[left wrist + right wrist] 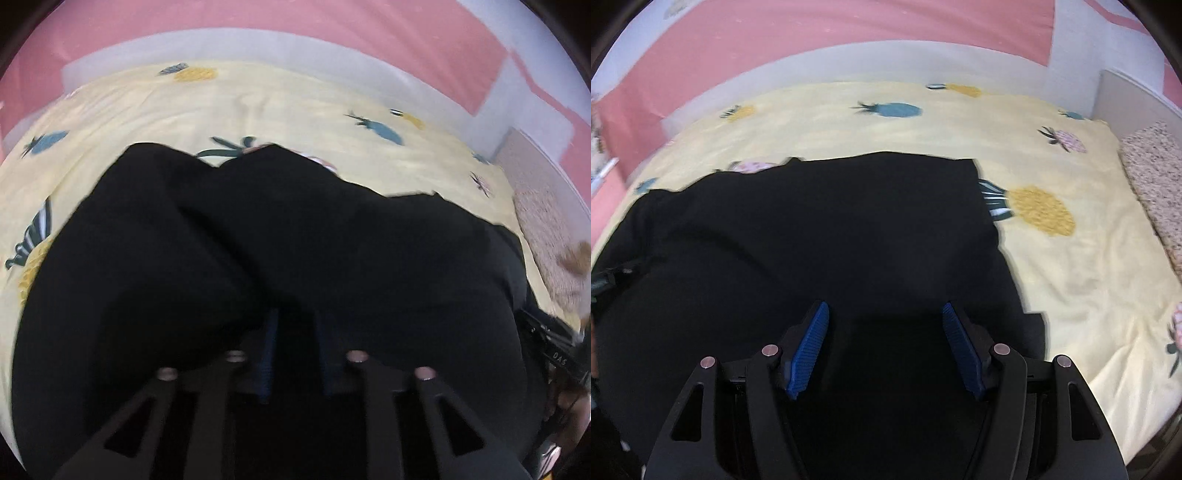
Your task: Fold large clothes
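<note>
black garment [820,229] on pineapple-print sheet [1089,266]

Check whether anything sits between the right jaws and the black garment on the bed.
Nothing visible does. The right gripper hangs with its jaws apart directly over the black garment, which lies spread on the yellow bedspread. Only dark cloth shows between the blue pads.

Lighting: soft, even, indoor; source not visible. No glare. Black garment [295,258] reads as a near-featureless dark mass, folds barely legible. Yellow pineapple-print bedsheet [1089,266] well exposed. Motion blur in both views, heavier in the left wrist view. Fisheye distortion: strong curvature at edges, dark vignette in the corners.
</note>
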The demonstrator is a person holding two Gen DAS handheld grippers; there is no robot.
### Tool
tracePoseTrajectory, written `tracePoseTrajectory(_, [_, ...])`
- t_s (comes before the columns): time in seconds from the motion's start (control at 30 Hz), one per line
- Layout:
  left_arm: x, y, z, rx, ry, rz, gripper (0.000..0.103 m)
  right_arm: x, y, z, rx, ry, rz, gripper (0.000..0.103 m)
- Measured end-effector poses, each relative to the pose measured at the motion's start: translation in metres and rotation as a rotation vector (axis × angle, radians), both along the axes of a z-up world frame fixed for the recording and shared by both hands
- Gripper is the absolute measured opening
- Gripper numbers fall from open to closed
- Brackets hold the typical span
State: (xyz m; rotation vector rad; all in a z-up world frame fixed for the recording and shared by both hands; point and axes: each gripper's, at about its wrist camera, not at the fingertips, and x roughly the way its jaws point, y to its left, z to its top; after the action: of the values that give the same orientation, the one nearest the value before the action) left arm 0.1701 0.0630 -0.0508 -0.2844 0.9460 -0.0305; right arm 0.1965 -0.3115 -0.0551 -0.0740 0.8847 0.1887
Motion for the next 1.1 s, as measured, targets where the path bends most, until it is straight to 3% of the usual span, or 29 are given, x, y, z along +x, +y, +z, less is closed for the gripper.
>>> tracePoseTrajectory(0.13, [-0.003,0.019,0.017,-0.017,-0.001,0.030,0.020,0.007,-0.008,0.016,0.021,0.011,-0.033,0.064])
tracePoseTrajectory(0.27, [0.015,0.042,0.030,0.061,-0.042,0.075,0.025,0.021,-0.004,0.024,0.094,-0.003,-0.015,0.064])
tracePoseTrajectory(0.37, [0.035,0.070,0.022,0.080,-0.005,0.140,0.027,0.042,-0.016,0.020,0.100,0.009,-0.065,0.064])
tracePoseTrajectory(0.4, [0.038,0.082,0.020,0.041,0.003,0.151,0.030,0.045,-0.023,0.022,0.117,0.004,-0.083,0.064])
tracePoseTrajectory(0.47, [0.040,0.097,0.018,-0.016,-0.002,0.152,0.045,0.057,-0.045,0.022,0.181,-0.002,-0.122,0.065])
tracePoseTrajectory(0.53, [0.043,0.102,0.015,-0.006,-0.007,0.154,0.057,0.073,-0.060,0.015,0.218,0.038,-0.146,0.066])
tracePoseTrajectory(0.63, [0.051,0.109,0.014,0.027,0.010,0.215,0.063,0.091,-0.069,0.005,0.285,0.113,-0.155,0.066])
tracePoseTrajectory(0.7, [0.050,0.124,0.011,-0.037,-0.004,0.272,0.069,0.101,-0.068,0.001,0.328,0.150,-0.133,0.066])
tracePoseTrajectory(0.77, [0.055,0.130,0.002,-0.070,0.031,0.298,0.073,0.109,-0.063,-0.003,0.355,0.195,-0.104,0.066])
tracePoseTrajectory(0.83, [0.066,0.127,-0.014,-0.095,0.111,0.249,0.067,0.113,-0.057,-0.005,0.348,0.227,-0.108,0.063])
tracePoseTrajectory(0.87, [0.070,0.126,-0.021,-0.114,0.135,0.235,0.057,0.113,-0.056,-0.003,0.344,0.211,-0.115,0.037])
tracePoseTrajectory(0.9, [0.070,0.124,-0.022,-0.125,0.137,0.232,0.044,0.112,-0.054,0.004,0.323,0.185,-0.122,0.022])
tracePoseTrajectory(0.93, [0.069,0.122,-0.016,-0.101,0.115,0.239,0.030,0.110,-0.054,0.010,0.318,0.158,-0.125,0.019])
tracePoseTrajectory(0.97, [0.066,0.120,-0.007,-0.071,0.076,0.243,0.024,0.109,-0.055,0.016,0.320,0.132,-0.126,0.017])
tracePoseTrajectory(1.1, [0.064,0.119,0.025,-0.038,-0.079,0.260,0.021,0.108,-0.062,0.045,0.339,0.003,-0.163,0.016])
